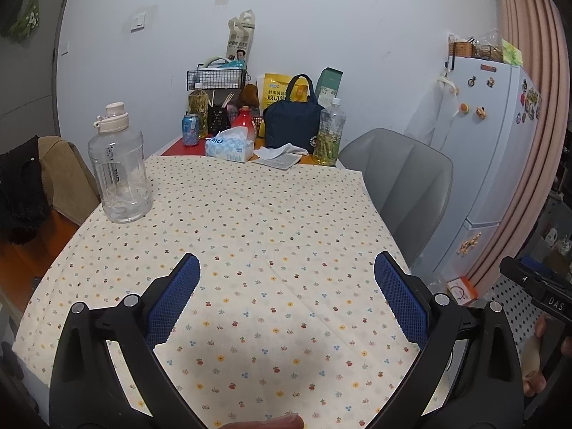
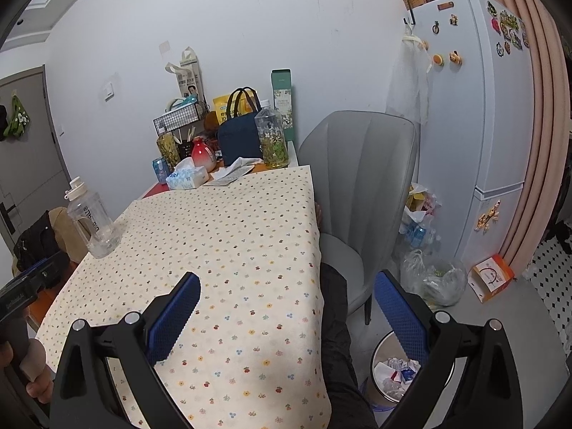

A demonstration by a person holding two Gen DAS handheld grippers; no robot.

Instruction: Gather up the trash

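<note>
My left gripper hovers open over the flowered tablecloth, nothing between its blue pads. My right gripper is open too, at the table's right edge. Below it on the floor stands a waste bin holding crumpled paper and wrappers. At the far end of the table lie a crumpled white tissue on a paper sheet, a blue drink can and a tissue box. The same crumpled tissue and can show in the right wrist view.
A large clear water jug stands at the table's left. A navy lunch bag, tea bottles, a red flask and a wire rack crowd the far end. A grey chair, plastic bags and a fridge stand right.
</note>
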